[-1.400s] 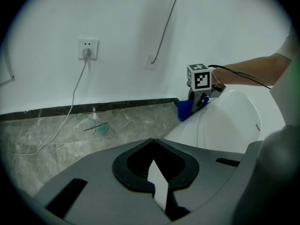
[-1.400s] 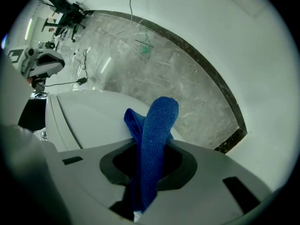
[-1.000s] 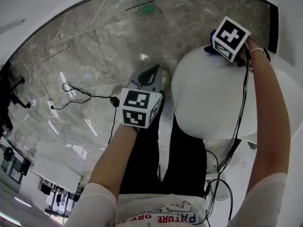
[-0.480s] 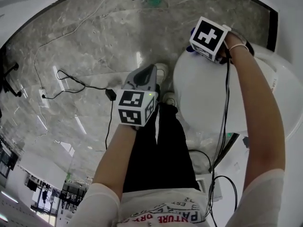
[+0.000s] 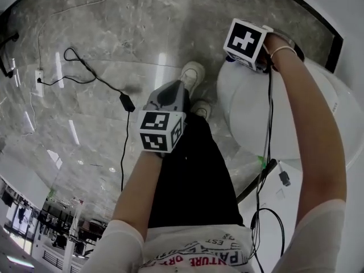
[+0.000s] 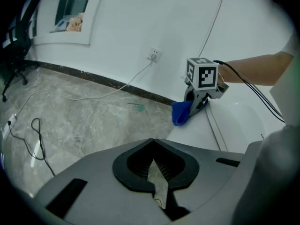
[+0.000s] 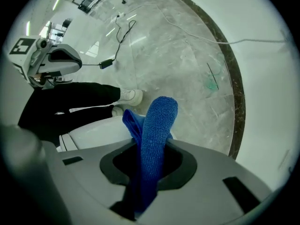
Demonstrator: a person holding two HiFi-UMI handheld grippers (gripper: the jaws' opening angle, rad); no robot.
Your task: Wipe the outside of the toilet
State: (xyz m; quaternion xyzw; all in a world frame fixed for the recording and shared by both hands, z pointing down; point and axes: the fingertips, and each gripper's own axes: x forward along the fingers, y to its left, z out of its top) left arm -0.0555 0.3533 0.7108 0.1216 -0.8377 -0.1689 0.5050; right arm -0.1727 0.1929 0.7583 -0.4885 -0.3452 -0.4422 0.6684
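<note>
Closest in, the left gripper (image 6: 157, 182) hangs over the person's black trousers (image 5: 193, 175), jaws pressed together, nothing between them. Just past it, two white shoes (image 5: 192, 74) planted on the grey marble floor (image 5: 96, 44), right beside the toilet (image 5: 273, 118). Over to the right: the right gripper (image 7: 147, 172) is out at the far front of the toilet's rounded white top, jaws pinching a blue cloth (image 7: 157, 125) that sticks out past the tips in a folded roll. Seen from the left gripper view, the cloth hangs at the toilet's front edge, against the white surface. A black cable (image 5: 108, 87) with a small adapter (image 5: 126, 102) lies on the floor to the left, well apart from the toilet. Far back, a white wall (image 6: 140, 18) with a socket (image 6: 153, 55) and a white lead (image 6: 117, 86) trailing down from it
</note>
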